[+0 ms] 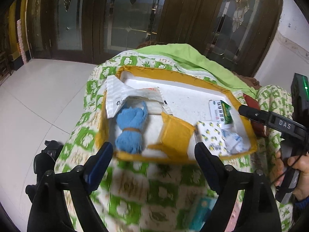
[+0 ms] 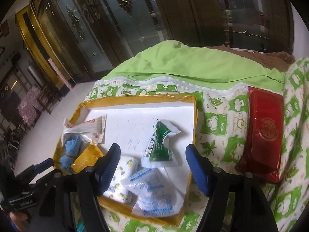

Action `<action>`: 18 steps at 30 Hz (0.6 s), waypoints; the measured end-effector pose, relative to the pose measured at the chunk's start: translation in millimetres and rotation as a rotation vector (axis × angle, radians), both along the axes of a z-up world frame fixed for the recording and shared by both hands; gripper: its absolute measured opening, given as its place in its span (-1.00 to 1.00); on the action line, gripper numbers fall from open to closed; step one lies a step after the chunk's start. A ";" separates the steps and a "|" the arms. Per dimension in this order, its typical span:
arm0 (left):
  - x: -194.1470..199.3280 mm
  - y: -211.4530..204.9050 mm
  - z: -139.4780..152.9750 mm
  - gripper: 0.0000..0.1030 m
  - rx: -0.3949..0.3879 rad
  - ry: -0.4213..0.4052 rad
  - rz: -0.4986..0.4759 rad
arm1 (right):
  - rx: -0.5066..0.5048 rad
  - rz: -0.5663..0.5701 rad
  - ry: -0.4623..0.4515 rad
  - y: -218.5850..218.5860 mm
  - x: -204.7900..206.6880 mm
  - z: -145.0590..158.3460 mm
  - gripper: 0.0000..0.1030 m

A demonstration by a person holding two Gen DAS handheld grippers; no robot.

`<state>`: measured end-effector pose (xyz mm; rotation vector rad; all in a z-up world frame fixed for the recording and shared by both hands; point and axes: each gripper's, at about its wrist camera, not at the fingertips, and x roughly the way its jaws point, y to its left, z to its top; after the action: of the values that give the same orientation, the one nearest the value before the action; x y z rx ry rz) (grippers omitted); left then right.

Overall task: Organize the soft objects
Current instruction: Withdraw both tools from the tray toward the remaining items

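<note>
**Both grippers free above the tray**

Your left gripper (image 1: 153,154) is released: its jaws stand wide apart with nothing between them, hanging over the near edge of the tray (image 1: 173,72). Your right gripper (image 2: 152,161) is released too, jaws spread and empty, above the near right part of the tray (image 2: 139,97).

Everything soft lies in that tray, a white foam slab edged with yellow tape. At its near left lies the blue cloth (image 1: 131,127), bunched and tied with a band, partly under a white bag (image 1: 123,96). A yellow pad (image 1: 175,133) lies just right of the cloth. At the near right sit the lemon pack (image 2: 120,181) and a blue-printed pouch (image 2: 152,191), touching one another. Just beyond them, toward the tray's middle, lies the green sachet (image 2: 160,141), crumpled.

The tray rests on a green-and-white quilt (image 2: 218,127). On the quilt, to the tray's right and apart from it, lies a red packet (image 2: 262,133). Your right hand (image 1: 295,176) shows at the tray's right in the left view.
</note>
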<state>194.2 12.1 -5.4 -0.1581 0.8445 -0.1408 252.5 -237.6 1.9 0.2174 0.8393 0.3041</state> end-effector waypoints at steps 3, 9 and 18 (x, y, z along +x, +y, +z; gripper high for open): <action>-21.9 1.5 1.0 0.69 -0.019 -0.021 0.014 | 0.011 0.006 -0.011 1.6 -12.8 2.5 0.48; -60.3 5.1 -3.8 0.69 -0.084 -0.043 0.047 | 0.034 0.020 -0.043 4.0 -46.4 4.4 0.56; -93.8 -8.2 -10.9 0.70 -0.093 -0.035 0.030 | 0.089 0.030 -0.027 -4.9 -90.5 3.4 0.56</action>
<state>100.5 3.9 -16.4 -0.2553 0.8004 -0.1542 162.0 -242.5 5.2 0.2832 0.8035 0.3721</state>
